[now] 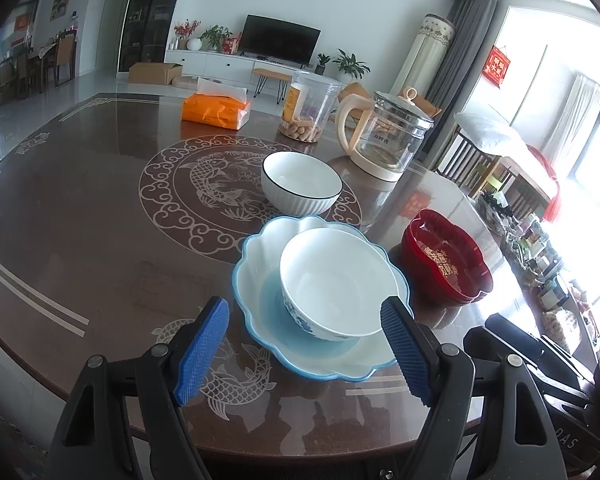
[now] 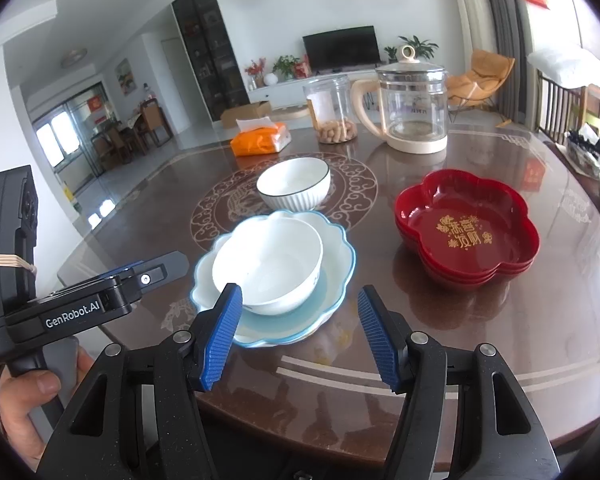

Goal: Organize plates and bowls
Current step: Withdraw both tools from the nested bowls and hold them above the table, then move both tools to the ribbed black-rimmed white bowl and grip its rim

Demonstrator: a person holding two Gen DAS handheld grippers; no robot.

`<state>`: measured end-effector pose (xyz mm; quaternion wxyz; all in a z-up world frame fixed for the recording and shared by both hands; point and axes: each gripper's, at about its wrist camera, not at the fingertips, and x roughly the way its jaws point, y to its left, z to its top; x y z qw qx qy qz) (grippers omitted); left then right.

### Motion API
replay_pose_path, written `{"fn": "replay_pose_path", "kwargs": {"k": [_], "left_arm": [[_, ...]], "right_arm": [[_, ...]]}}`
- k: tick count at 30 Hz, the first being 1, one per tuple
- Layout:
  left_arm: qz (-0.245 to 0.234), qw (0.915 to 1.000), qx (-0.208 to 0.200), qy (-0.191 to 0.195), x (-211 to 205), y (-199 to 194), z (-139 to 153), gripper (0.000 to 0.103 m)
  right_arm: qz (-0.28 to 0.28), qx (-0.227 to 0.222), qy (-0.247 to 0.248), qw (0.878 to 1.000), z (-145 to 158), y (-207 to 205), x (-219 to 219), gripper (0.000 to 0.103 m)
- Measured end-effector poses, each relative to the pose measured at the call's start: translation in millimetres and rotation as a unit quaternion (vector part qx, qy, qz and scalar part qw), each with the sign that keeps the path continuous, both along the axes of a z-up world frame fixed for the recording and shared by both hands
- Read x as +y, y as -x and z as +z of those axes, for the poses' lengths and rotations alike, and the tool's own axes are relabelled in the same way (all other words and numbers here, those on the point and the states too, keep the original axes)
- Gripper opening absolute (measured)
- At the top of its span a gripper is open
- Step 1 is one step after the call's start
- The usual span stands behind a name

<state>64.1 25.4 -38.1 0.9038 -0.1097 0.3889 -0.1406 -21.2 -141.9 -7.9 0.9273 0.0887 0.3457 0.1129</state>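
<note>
A white bowl with blue pattern (image 1: 332, 280) (image 2: 268, 264) sits inside a pale blue scalloped plate (image 1: 260, 316) (image 2: 332, 280) near the table's front edge. Behind it stands a ribbed white bowl with a dark rim (image 1: 302, 188) (image 2: 294, 184). A stack of red flower-shaped dishes (image 1: 446, 260) (image 2: 466, 226) lies to the right. My left gripper (image 1: 304, 352) is open, hovering just in front of the blue plate, nothing between its blue pads. My right gripper (image 2: 300, 336) is open too, over the plate's near right edge, holding nothing.
At the back of the brown round table (image 1: 100, 240) stand an orange tissue pack (image 1: 216, 110) (image 2: 262, 140), a clear jar of snacks (image 1: 308, 108) (image 2: 334, 110) and a glass kettle (image 1: 388, 132) (image 2: 414, 104). A hand (image 2: 24, 404) holds the left gripper's handle at the left.
</note>
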Motion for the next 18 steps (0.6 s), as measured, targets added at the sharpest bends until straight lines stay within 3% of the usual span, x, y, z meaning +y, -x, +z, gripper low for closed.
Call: {"fn": "replay_pose_path", "kwargs": {"k": [10,18], "left_arm": [[-0.005,1.0,0.004,0.002,-1.2,2.4,-0.7,0.078],[0.014,0.9993,0.028,0.021,22.9,-10.2,-8.5,0.078]], "right_arm": [[0.002,0.002,-0.002,1.0,-2.1,1.5,2.3,0.064],[0.004,0.01,-0.005,1.0,0.7,3.5,-4.8,0.064]]}}
